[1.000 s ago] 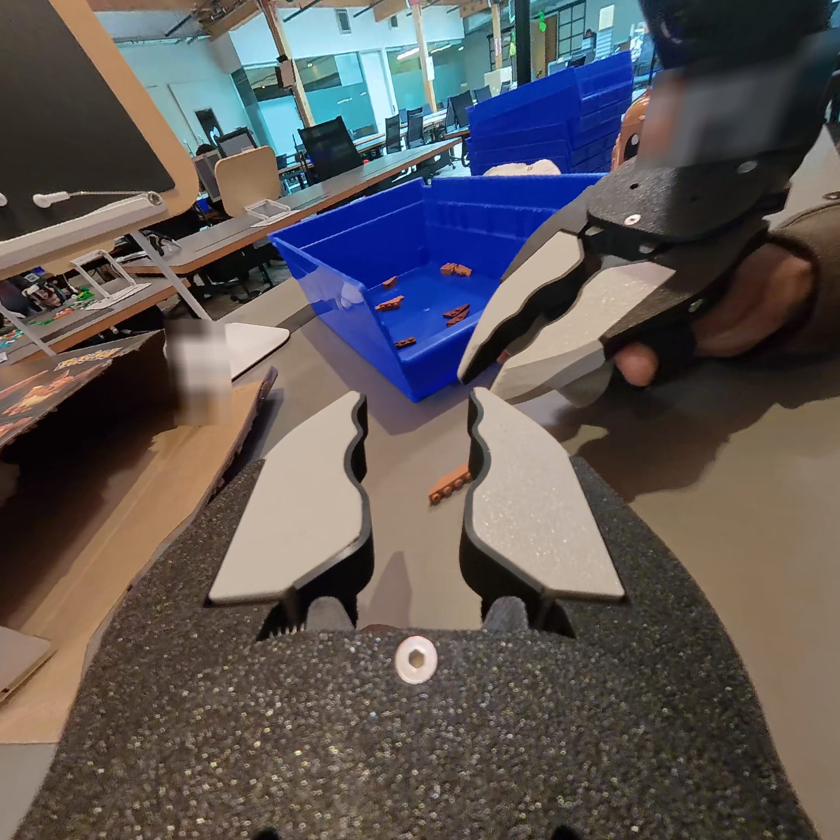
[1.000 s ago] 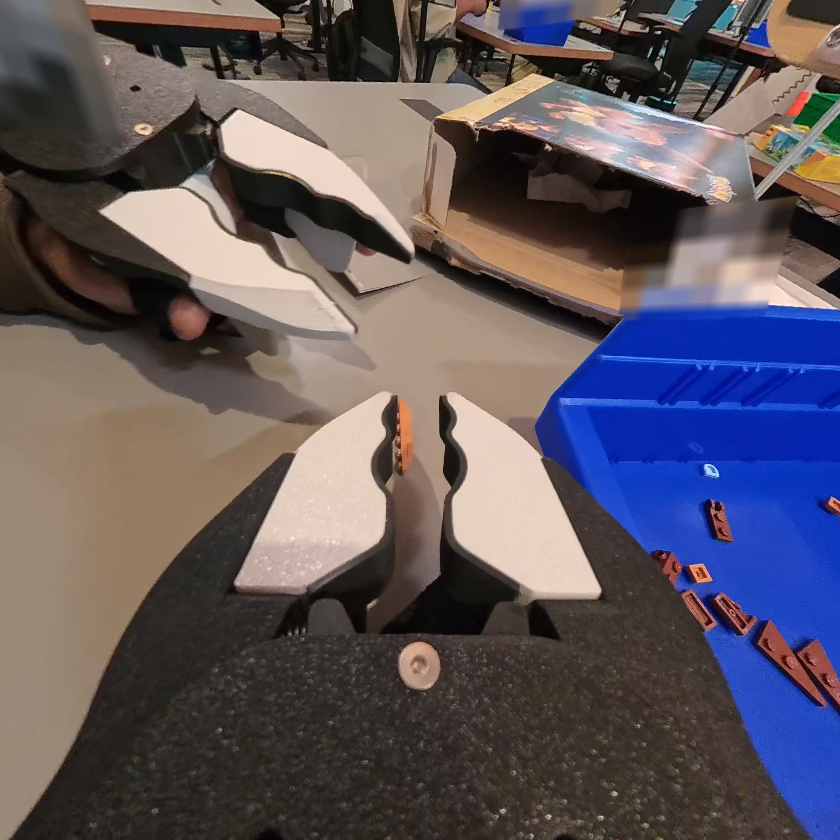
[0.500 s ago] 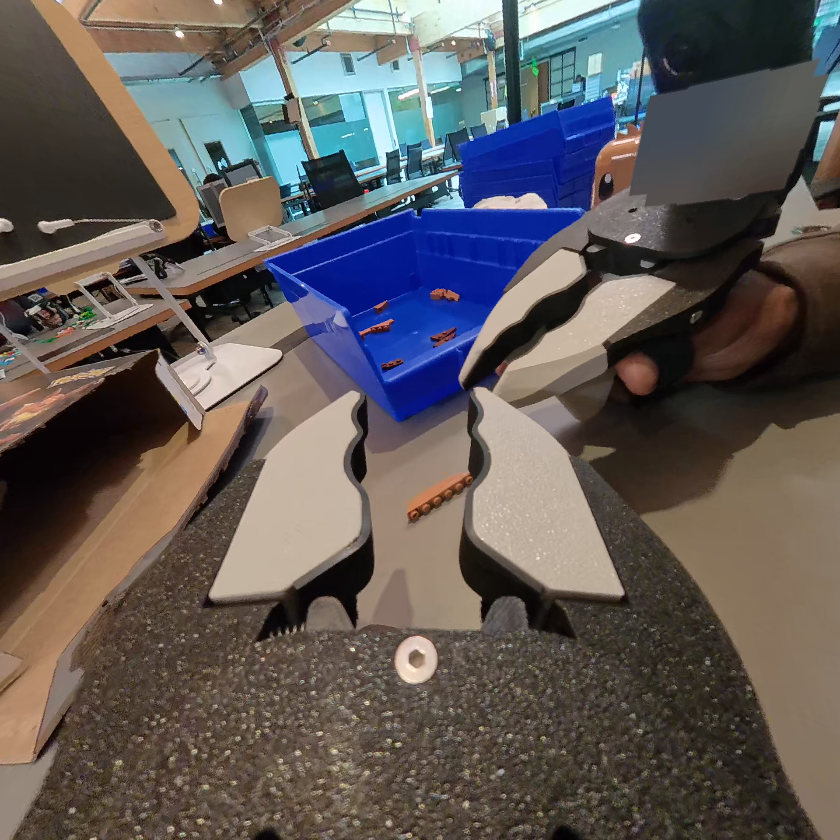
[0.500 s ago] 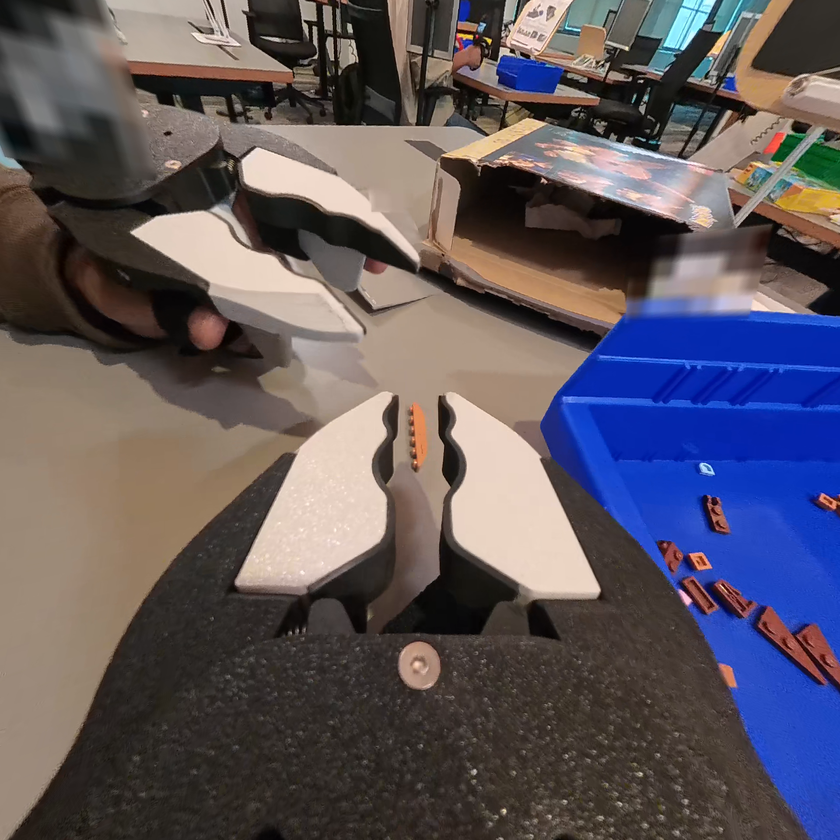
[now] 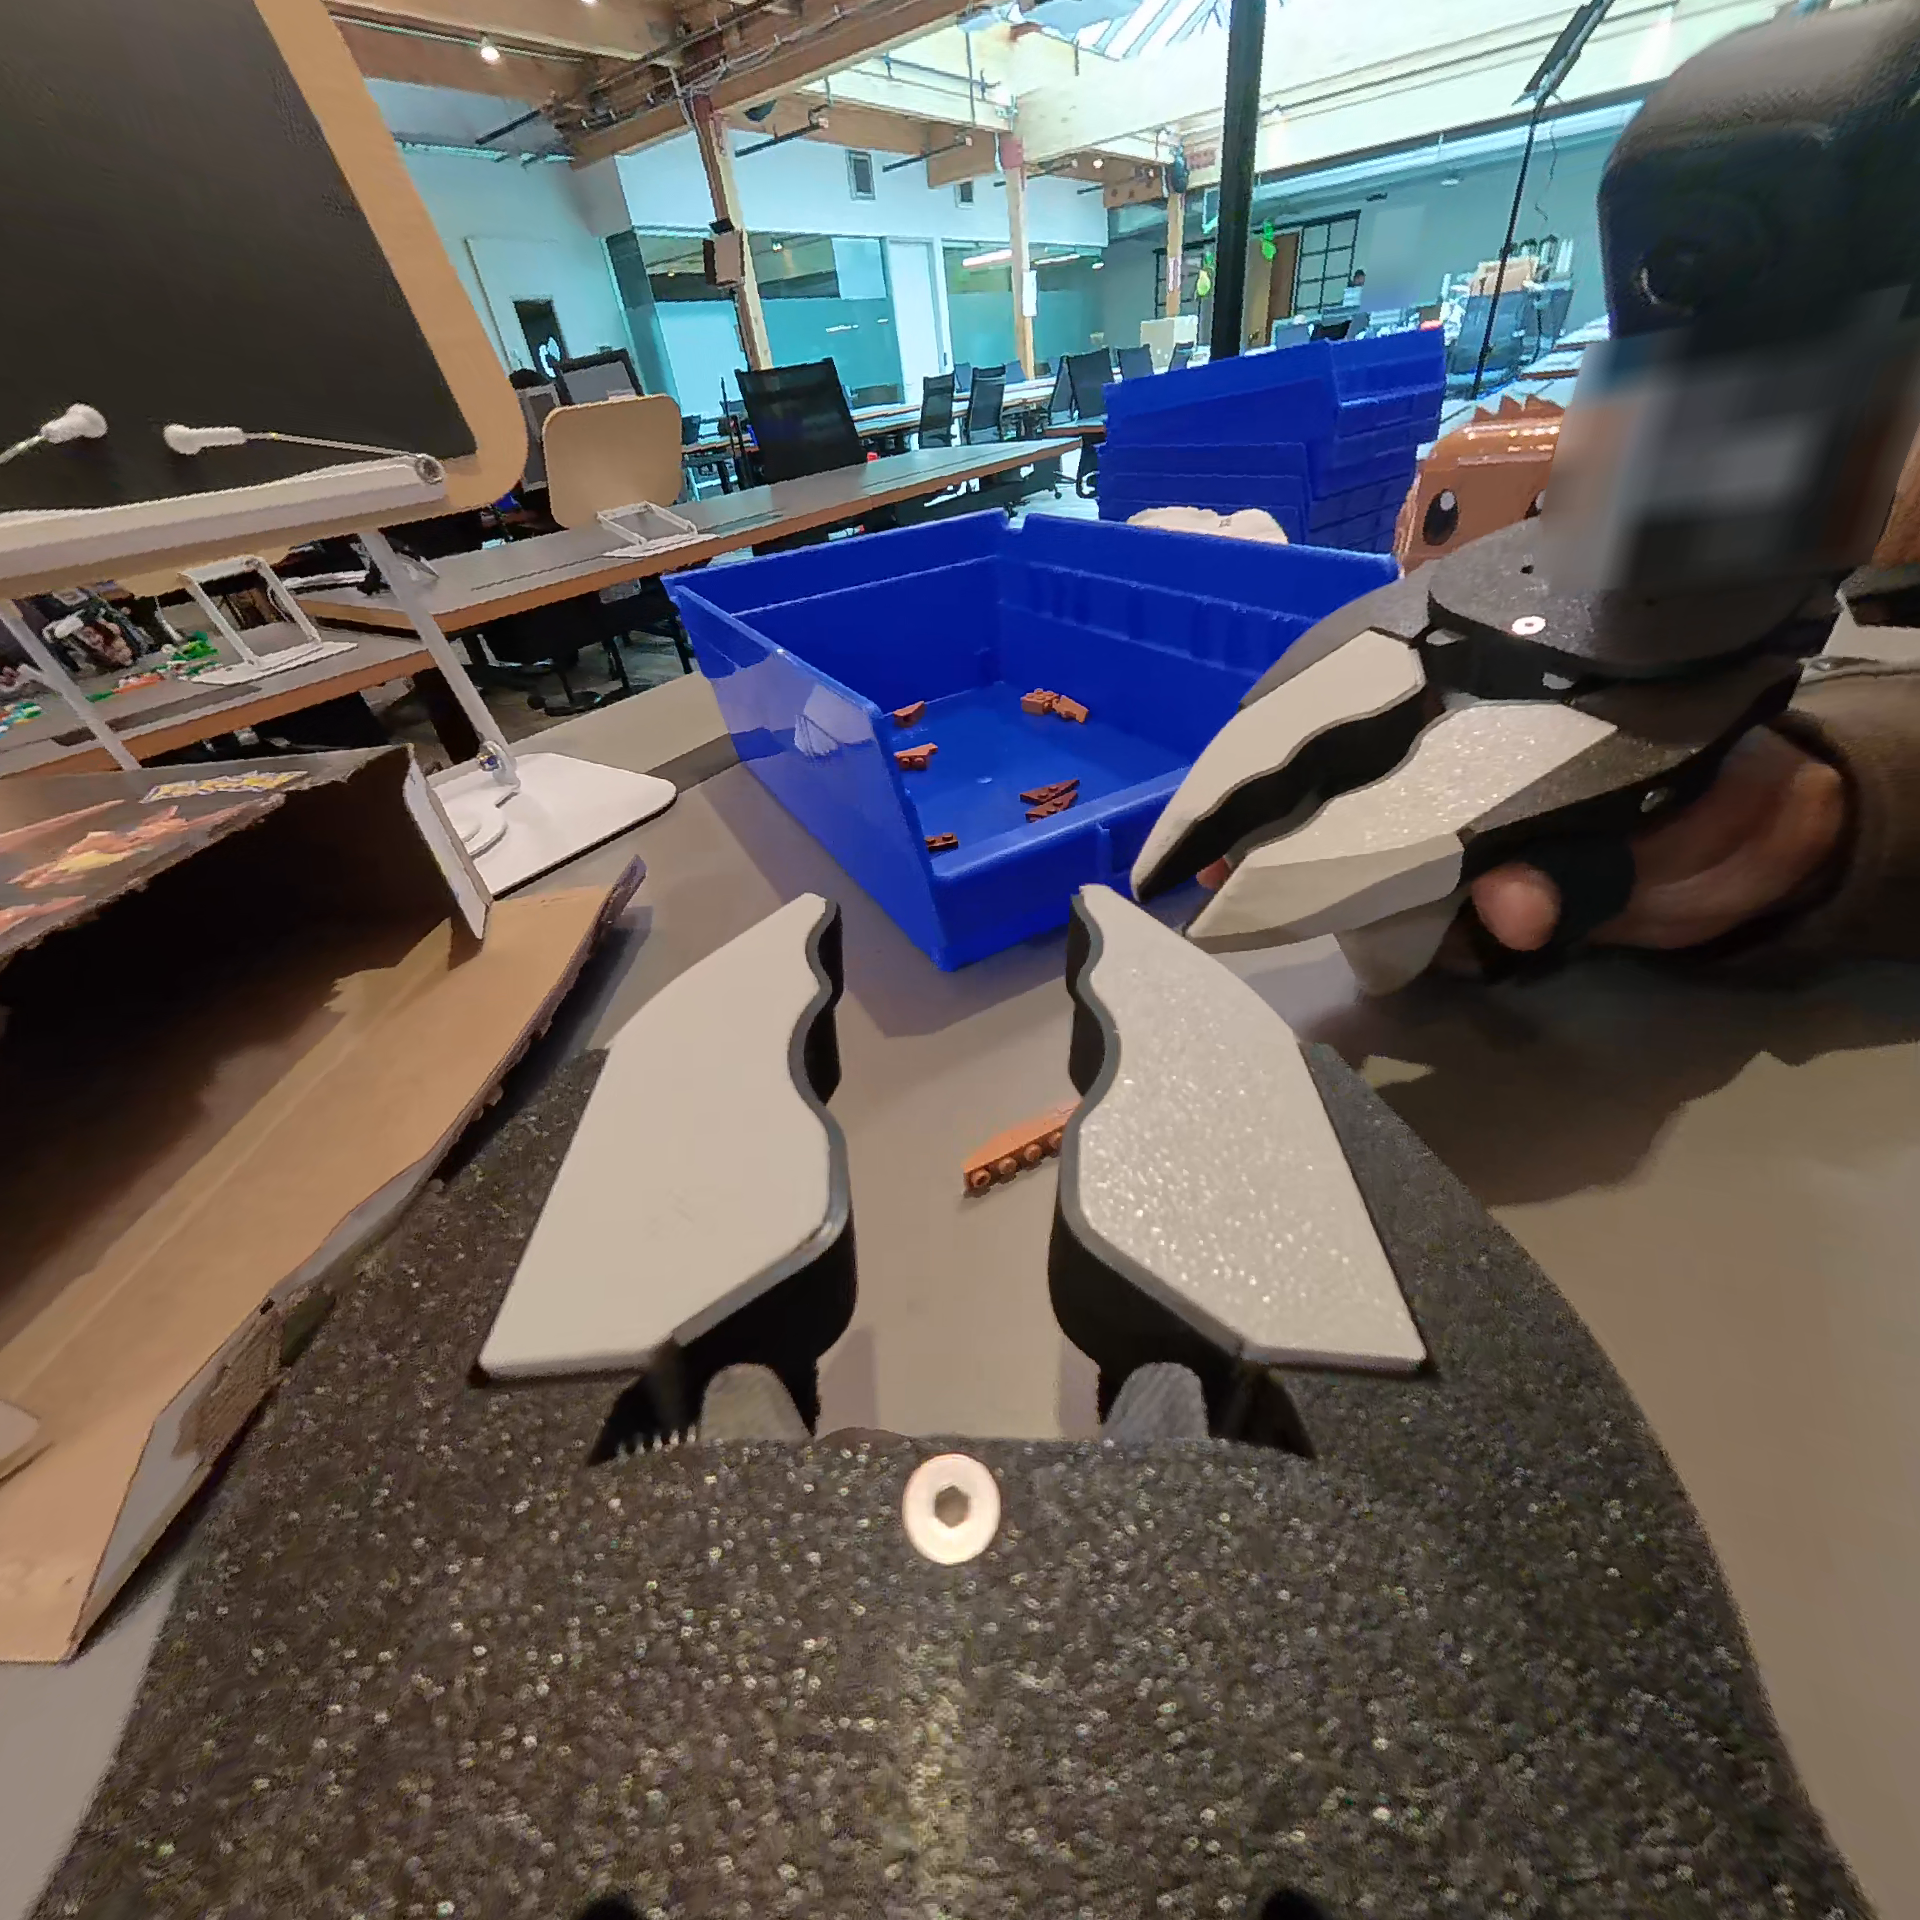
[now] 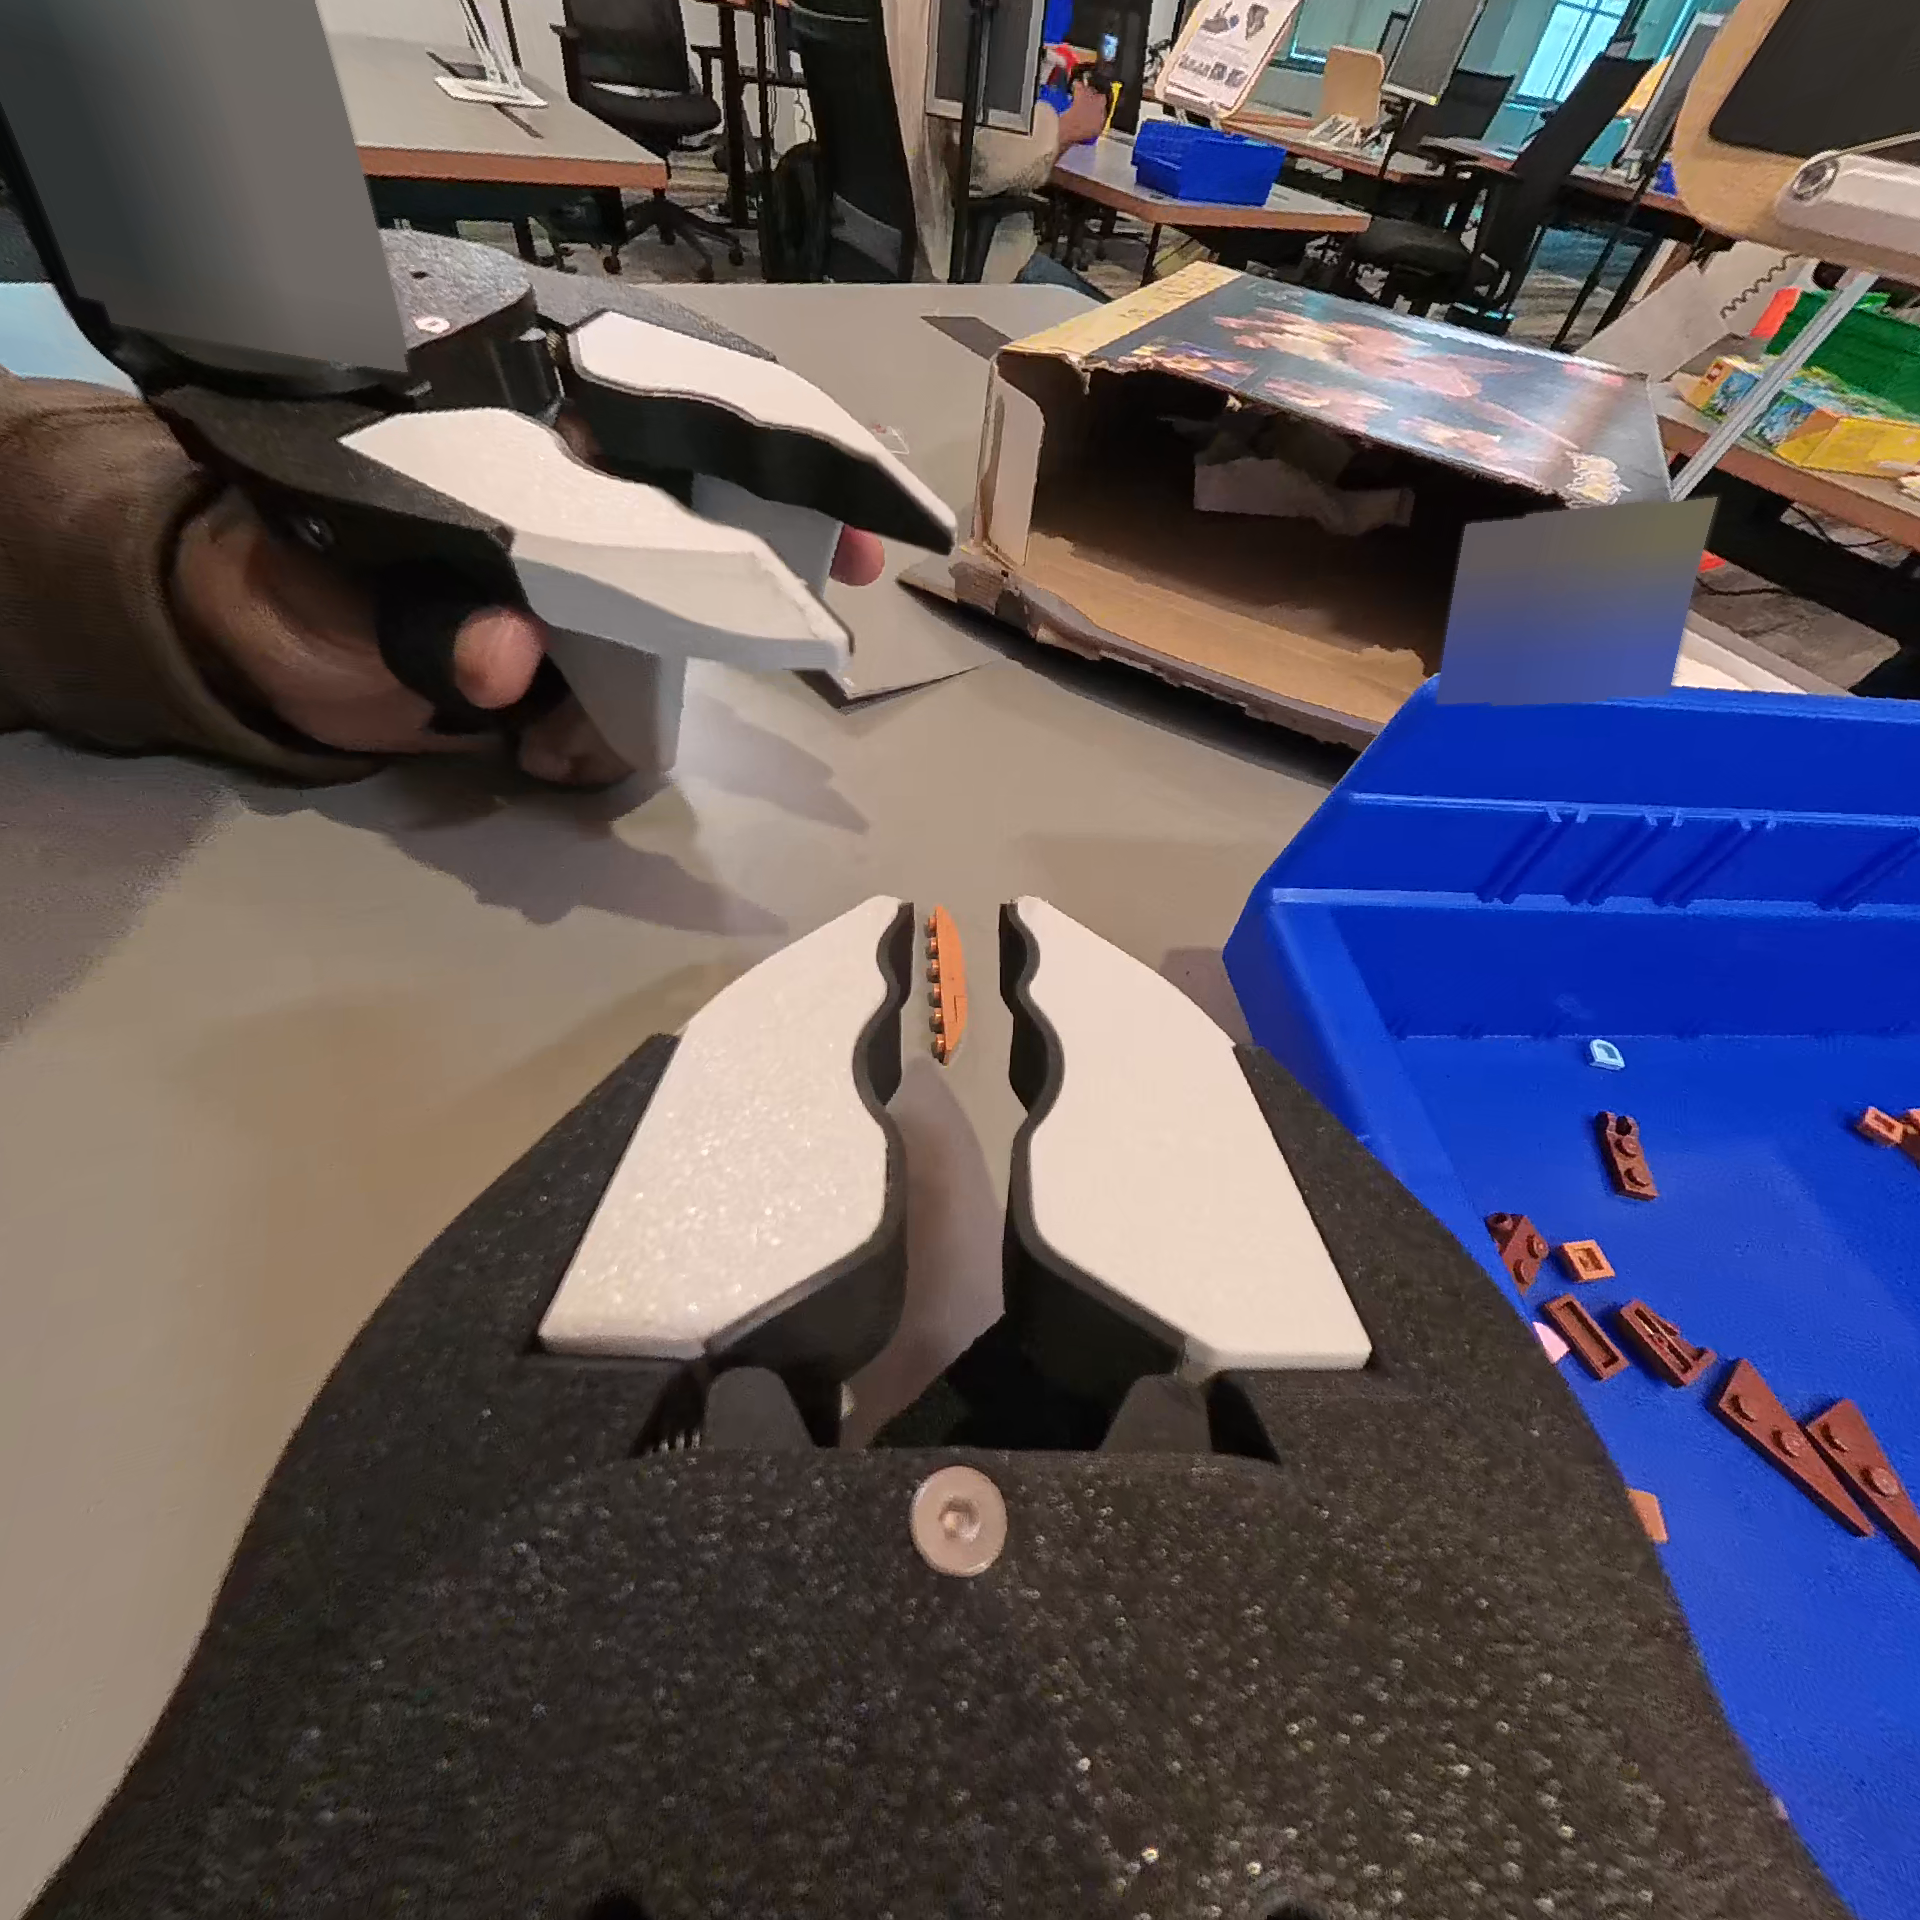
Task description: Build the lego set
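A thin orange brick [image 6: 948, 985] with a row of small bumps lies on the gray surface [image 6: 312, 1039]. In the right wrist view it looks like a long sliver, and its long side runs straight away from the camera, in line with the fingers. Its bumps face the left finger. It sits between the two fingers of the right claw [image 6: 950, 914], near the tips. There is a thin gap on each side of it, so the fingers do not press on it and the right claw is open just a little. In the left wrist view the same brick [image 5: 1013, 1148] lies slanted on the surface, and one end is hidden behind that claw's right finger [image 5: 1195, 1143]. The left claw [image 5: 954, 914] is open wide and holds nothing; the brick lies lower down in its gap, close to the right finger. Each claw is held by a hand. The left hand [image 6: 343, 634] rests low on the surface, with its claw pointing across toward a torn cardboard box [image 6: 1299, 488]. The right hand [image 5: 1704, 862] holds its claw tilted down toward the surface, with the tips just beside the left claw's right finger. A blue bin [image 5: 831, 748] stands just behind both claws. Small brown bricks [image 6: 1766, 1423] lie on its floor. More blue bins [image 5: 1278, 447] are stacked farther back. A white stand [image 5: 561, 800] sits beside the box.
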`<state>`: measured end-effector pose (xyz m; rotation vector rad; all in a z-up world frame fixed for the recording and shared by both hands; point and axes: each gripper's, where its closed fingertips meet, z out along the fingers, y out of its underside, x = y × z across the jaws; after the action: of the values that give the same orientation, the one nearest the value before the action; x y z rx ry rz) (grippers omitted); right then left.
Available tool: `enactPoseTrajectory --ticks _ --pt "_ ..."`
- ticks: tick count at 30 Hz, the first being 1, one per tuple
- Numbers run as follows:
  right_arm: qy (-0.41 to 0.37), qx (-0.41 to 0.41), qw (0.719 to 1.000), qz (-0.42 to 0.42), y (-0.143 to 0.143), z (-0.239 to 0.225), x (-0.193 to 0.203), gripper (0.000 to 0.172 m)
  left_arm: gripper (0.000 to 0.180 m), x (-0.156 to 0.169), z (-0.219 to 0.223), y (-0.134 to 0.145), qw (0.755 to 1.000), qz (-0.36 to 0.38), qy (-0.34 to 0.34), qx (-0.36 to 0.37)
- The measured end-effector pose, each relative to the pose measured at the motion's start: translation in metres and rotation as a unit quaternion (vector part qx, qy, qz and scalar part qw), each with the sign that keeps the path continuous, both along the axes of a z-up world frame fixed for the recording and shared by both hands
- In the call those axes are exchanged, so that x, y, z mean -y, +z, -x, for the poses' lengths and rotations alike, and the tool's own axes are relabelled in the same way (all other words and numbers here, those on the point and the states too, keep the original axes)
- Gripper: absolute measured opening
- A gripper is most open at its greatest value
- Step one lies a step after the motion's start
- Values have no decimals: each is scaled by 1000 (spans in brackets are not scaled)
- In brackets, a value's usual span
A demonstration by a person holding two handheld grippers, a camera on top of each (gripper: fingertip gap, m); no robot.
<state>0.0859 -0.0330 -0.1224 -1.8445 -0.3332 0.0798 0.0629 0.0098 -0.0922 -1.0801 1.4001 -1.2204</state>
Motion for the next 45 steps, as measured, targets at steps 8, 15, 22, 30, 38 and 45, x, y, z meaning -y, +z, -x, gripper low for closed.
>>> enactPoseTrajectory --ticks 8,15,22,30,38,45 --pt "-3 3 1000 3 -1 0 0 15 40 2 0 -1 1000 -3 -5 -2" --pt "-4 7 1000 5 -2 0 1 15 40 5 -1 -3 1000 -17 -9 -7" --pt "-1 10 1000 12 -4 2 1 15 40 6 -2 -5 1000 -18 -10 -12" --pt "4 21 1000 13 -5 5 1 15 40 7 -2 -4 1000 -21 -12 -11" --pt "-11 101 995 -16 52 -24 1 14 40 6 -3 -5 999 -31 -6 -11" --pt "47 233 912 335 26 -127 0 12 39 8 -1 -4 999 -41 -6 -5"
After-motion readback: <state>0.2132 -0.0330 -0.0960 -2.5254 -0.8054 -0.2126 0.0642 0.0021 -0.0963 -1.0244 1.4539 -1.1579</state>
